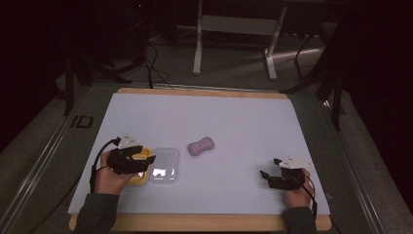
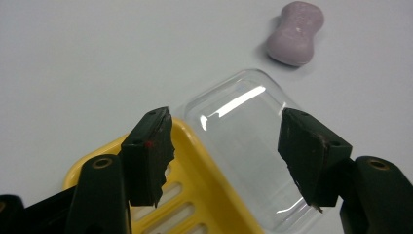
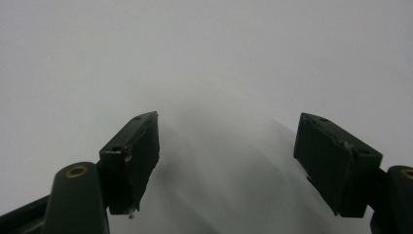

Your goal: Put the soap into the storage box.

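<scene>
Lid [image 2: 243,146] lies clear beside yellow tray [image 2: 195,195].

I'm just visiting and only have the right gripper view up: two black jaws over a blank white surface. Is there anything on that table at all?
Observer: Yes. A purple soap bar lies near the table's middle.
Operator: Anything else?
Observer: A yellow soap dish with a clear lid lying beside it, touching.
Operator: What's the other hand doing?
Observer: Its left gripper hangs open over the dish and lid, holding nothing.
</scene>
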Motion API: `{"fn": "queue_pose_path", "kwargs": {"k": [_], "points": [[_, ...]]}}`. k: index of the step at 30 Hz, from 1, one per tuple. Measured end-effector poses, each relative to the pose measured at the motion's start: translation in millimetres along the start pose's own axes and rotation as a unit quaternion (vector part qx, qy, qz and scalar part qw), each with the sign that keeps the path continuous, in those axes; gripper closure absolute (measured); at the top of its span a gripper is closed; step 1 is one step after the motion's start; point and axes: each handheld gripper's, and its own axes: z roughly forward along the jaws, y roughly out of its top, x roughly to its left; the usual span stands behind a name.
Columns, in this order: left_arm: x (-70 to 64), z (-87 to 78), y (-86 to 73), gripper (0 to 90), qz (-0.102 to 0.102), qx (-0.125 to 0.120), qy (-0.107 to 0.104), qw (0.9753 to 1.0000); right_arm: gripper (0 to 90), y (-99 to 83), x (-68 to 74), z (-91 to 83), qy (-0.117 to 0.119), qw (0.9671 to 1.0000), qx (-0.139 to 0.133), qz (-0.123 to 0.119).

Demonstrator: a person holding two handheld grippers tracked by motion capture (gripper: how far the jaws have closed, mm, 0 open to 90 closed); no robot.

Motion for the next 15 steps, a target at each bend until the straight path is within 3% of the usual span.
{"fn": "queue_pose_path", "kwargs": {"k": [15], "points": [[-10.1,8.5,15.1,38.0,0.028,0.012,-0.009,0.9995,24.5,0.1,0.2,0.1,0.001,1.0000,0.001,-0.001]]}}
